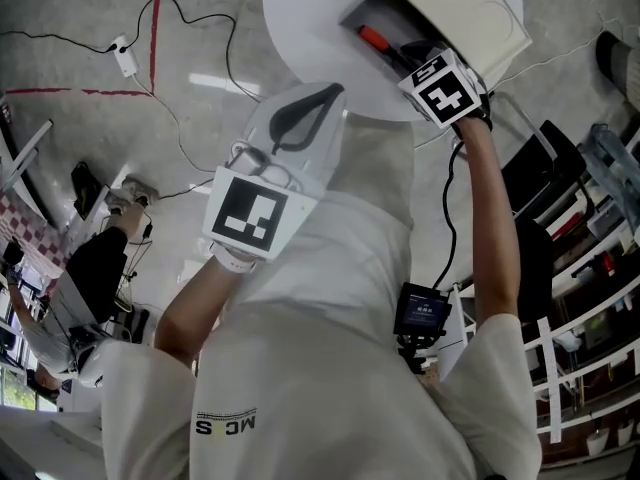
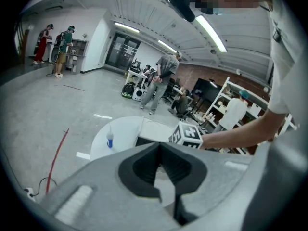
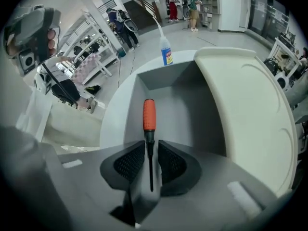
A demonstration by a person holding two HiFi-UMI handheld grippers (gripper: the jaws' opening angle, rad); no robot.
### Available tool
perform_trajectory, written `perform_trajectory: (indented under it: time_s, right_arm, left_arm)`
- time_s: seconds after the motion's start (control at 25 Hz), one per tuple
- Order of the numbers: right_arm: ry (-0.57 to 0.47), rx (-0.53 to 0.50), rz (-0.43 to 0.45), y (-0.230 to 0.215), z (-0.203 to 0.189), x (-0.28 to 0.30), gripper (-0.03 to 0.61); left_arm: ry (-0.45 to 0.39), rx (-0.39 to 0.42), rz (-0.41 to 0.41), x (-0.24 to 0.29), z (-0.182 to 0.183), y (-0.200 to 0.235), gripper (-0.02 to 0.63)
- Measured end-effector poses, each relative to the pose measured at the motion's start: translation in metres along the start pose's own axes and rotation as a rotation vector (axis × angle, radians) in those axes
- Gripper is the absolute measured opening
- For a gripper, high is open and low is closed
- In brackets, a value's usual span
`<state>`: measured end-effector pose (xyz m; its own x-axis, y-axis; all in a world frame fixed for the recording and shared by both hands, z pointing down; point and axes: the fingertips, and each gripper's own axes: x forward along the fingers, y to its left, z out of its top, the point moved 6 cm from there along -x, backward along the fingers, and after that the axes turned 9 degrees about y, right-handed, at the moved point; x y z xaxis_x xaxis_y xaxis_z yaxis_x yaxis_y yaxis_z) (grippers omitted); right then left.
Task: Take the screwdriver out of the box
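A screwdriver [image 3: 149, 115] with an orange handle lies inside an open grey box [image 3: 192, 100], whose cream lid [image 3: 245, 109] is swung to the right. My right gripper [image 3: 151, 146] reaches into the box. Its jaws are drawn in close on either side of the thin black shaft, and a sliver of gap still shows on both sides. In the head view the screwdriver [image 1: 372, 38] points toward the right gripper [image 1: 410, 60] at the box [image 1: 470, 13] on the round white table [image 1: 310, 28]. My left gripper [image 1: 335, 90] [image 2: 158, 147] is shut on nothing, hanging short of the table.
A small squeeze bottle with a blue label [image 3: 166, 52] [image 2: 110, 139] stands on the table behind the box. Cables [image 1: 190, 28] and a power strip [image 1: 126, 58] lie on the floor at left. Shelving [image 1: 590, 228] runs along the right. People stand far off in the room.
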<state>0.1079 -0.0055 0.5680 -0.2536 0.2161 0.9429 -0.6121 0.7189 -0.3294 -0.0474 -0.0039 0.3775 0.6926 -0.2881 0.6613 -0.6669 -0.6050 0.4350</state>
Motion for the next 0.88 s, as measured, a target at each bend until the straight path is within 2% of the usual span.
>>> perform_trajectory:
  time_s: [0.32,0.88]
  right_arm:
    - [0.054,-0.037,0.009,0.000,0.001,0.009,0.071]
    - [0.083,-0.028,0.100,-0.008,0.004,0.015,0.074]
  left_arm:
    - [0.002,-0.011,0.000,0.001,-0.003,0.000,0.002]
    - [0.001,-0.005,-0.006,0.005,-0.009,-0.005,0.002]
